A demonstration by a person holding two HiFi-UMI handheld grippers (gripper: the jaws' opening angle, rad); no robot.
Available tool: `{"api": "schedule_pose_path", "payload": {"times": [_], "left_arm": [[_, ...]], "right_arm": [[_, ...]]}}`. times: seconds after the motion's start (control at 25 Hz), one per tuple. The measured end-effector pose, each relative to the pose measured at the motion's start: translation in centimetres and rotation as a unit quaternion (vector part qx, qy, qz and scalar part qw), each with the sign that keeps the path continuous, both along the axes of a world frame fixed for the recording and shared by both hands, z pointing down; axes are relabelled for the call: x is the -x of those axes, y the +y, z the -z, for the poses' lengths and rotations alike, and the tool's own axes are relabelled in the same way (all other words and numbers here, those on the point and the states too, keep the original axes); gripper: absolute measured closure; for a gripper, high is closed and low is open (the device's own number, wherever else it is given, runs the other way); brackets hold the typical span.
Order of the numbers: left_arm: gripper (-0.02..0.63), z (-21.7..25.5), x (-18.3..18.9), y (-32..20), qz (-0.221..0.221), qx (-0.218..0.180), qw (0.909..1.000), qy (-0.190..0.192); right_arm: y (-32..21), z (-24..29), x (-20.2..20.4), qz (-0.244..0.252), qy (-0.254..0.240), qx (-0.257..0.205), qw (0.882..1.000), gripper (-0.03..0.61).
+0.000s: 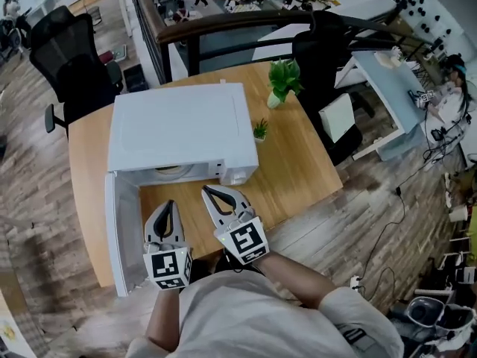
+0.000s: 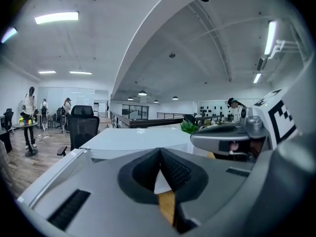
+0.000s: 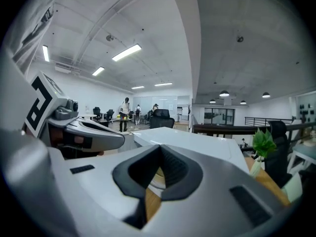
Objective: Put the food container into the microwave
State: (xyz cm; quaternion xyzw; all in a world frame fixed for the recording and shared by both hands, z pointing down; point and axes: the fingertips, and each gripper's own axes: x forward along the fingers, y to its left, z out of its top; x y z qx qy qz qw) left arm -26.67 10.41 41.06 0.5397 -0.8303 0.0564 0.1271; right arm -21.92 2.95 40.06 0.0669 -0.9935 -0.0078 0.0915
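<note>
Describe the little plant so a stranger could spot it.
Find the white microwave on the wooden table. Beside its right edge sits a tiny green plant. It is much smaller than the leafy plant in the white pot farther back.

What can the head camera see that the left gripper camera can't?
Only the head view: a pale round thing inside the open microwave. Only the left gripper view: the ceiling lights. Both: the white microwave, the leafy plant, a black chair, and the left gripper and right gripper, shut and empty.
</note>
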Motion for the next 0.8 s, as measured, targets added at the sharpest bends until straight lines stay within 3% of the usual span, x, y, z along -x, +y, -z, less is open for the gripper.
{"api": "schedule_pose_path", "payload": {"times": [0.48,0.8], "left_arm": [[0.601,6.5,2.0,-0.3,-0.008,-0.064,0.9969,-0.046],[0.601,8.4,2.5,-0.2,-0.015,-0.093,0.9941,-0.054]], "right_arm": [[-1.7,7.6,0.6,-0.031,-0.050,-0.055,0.997,0.574],[-3.0,9.5,0.5,-0.053,-0.066,-0.071,0.994,0.575]]}}
